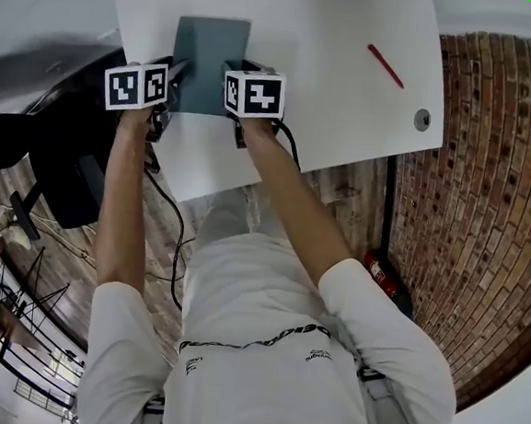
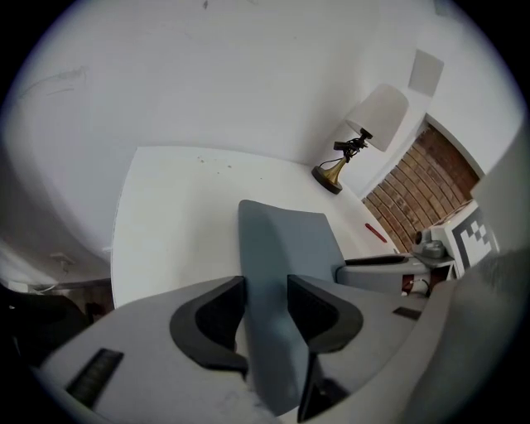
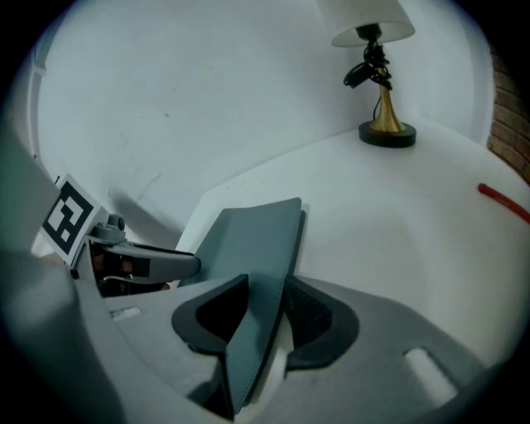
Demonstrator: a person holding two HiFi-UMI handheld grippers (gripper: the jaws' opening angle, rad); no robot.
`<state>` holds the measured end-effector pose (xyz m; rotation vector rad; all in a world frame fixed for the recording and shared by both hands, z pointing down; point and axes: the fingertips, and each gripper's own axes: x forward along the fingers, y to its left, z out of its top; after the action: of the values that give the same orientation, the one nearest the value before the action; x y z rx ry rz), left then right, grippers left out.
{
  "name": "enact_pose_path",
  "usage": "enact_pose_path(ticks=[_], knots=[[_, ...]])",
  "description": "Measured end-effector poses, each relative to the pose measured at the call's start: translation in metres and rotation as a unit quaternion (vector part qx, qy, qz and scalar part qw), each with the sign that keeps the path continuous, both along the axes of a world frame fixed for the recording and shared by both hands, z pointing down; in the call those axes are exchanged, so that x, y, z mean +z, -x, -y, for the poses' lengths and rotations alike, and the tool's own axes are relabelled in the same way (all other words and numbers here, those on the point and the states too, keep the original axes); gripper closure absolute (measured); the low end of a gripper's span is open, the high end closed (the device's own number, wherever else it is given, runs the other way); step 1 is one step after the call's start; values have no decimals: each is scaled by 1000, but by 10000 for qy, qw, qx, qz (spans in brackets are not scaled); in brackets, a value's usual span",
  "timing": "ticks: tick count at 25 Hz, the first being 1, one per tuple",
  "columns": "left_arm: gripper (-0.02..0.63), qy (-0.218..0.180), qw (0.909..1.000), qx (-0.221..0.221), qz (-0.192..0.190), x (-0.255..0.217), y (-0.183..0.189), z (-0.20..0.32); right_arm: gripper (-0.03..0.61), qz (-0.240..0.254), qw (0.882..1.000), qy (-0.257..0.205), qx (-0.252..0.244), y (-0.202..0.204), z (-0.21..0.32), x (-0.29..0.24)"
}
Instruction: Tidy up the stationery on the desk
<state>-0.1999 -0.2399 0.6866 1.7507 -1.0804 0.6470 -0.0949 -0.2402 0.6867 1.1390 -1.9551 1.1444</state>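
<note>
Currently the grey folder (image 1: 210, 49) sits on the left half of the white table (image 1: 338, 120), with both tools at its near edge. The left tool (image 2: 265, 281) has its jaws apart, and the folder's near left corner slants through the gap. The right tool (image 3: 265, 281) is also open, with the near right corner standing tilted between its jaws. A red pen (image 1: 385, 66) lies well apart to the right. A lamp (image 3: 377, 74) with a white shade and brass base stands at the table's far edge.
</note>
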Motion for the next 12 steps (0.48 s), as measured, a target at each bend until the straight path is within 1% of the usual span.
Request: enact_pose_path(ticks=[2,6,10,12], knots=[[454,-13,10000,8,-21,-1,-12,-8,448,32,9999,-33,-101,-11,-1,0],[454,-27,9997,-68,-238,-3,-44,-17,448,45,9999,-20,-107,-42,-1,-1],[454,-65,9995,-222,-236,-6,-66,-25,448,117,9998,-12,-154,-65,-5,-1],[454,-48,9991,-300,-294,-7,-78,-31,448,110,9997,-22,-197,-77,-7,-1]])
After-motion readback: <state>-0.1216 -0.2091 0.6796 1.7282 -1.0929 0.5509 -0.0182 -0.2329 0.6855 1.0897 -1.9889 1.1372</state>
